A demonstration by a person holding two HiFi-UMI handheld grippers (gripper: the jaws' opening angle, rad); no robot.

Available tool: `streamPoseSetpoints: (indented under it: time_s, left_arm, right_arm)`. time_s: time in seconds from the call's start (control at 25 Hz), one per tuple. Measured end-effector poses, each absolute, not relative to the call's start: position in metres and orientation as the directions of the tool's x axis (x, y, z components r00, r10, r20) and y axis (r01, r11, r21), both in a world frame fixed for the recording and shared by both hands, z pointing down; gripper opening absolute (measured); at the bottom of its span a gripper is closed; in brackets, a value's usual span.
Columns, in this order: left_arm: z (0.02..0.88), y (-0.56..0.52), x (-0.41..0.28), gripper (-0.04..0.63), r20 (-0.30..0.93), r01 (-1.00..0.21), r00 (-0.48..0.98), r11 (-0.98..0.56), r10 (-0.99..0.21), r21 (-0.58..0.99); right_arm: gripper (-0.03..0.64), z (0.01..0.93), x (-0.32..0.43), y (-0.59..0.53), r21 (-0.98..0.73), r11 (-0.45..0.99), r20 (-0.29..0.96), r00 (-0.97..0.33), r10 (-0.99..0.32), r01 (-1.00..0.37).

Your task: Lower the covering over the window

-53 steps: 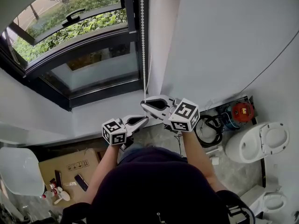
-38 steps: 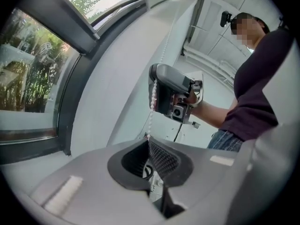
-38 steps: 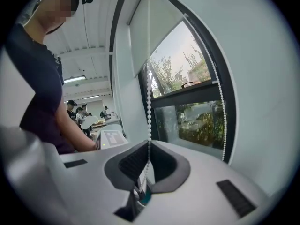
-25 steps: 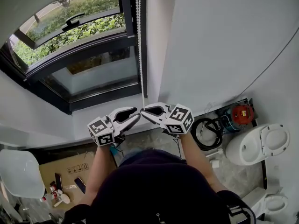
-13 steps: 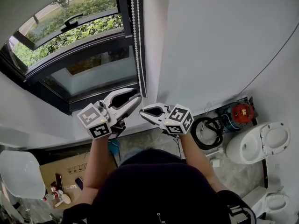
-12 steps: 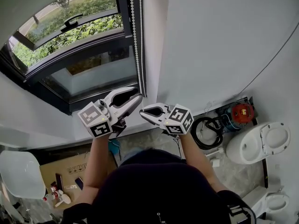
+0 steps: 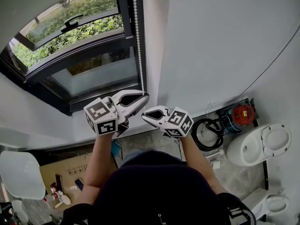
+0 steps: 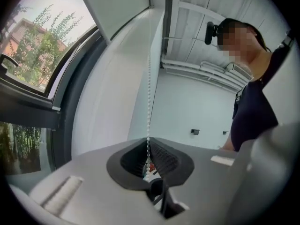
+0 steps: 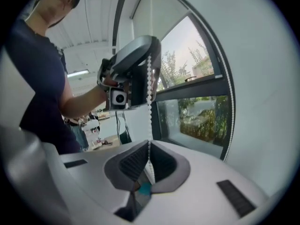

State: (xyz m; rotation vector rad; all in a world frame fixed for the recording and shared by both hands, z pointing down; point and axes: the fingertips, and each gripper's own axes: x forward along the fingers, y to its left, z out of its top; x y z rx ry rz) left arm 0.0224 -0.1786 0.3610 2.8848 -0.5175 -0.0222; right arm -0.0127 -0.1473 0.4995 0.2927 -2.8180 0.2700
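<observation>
Clamping bead chain (image 7: 139,41) in right claw (image 7: 146,115), closing left claw (image 7: 143,98) on it above; window (image 7: 84,74) glass still bare, most lowering seemingly ahead.

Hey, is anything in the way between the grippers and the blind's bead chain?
Nothing visible. The left gripper is closing its jaws on the bead chain, which runs between them, and the right gripper is shut on it just below.

Bead chain (image 7: 138,36) — between window (image 7: 93,76) and wall (image 7: 220,46)
</observation>
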Motion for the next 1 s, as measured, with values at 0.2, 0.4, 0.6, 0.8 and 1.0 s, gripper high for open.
streamPoseSetpoints:
  time_s: [0.2, 0.4, 0.6, 0.8, 1.0]
  left_arm:
    - [0.387, -0.175, 0.018, 0.023, -0.003, -0.321, 0.944, -0.916, -0.331, 0.242]
    - [0.402, -0.174, 0.01, 0.023, -0.014, -0.306, 0.948, -0.919, -0.319, 0.25]
    - [0.4, -0.175, 0.006, 0.023, -0.016, -0.288, 0.954, -0.926, -0.301, 0.246]
    - [0.424, -0.172, 0.006, 0.023, 0.049, -0.266, 0.964, -0.927, -0.262, 0.266]
    - [0.423, -0.171, 0.003, 0.023, -0.004, -0.239, 0.968, -0.925, -0.252, 0.296]
  right_arm:
    - [0.018, 0.525, -0.017, -0.146, -0.196, 0.956, 0.283, -0.946, -0.158, -0.218]
    - [0.019, 0.54, -0.026, -0.151, -0.25, 0.944, 0.273, -0.951, -0.147, -0.218]
    - [0.02, 0.539, -0.033, -0.16, -0.24, 0.94, 0.29, -0.942, -0.17, -0.243]
    - [0.02, 0.561, -0.031, -0.157, -0.165, 0.951, 0.439, -0.883, -0.166, -0.261]
    - [0.02, 0.561, -0.035, -0.155, -0.225, 0.926, 0.388, -0.9, -0.201, -0.304]
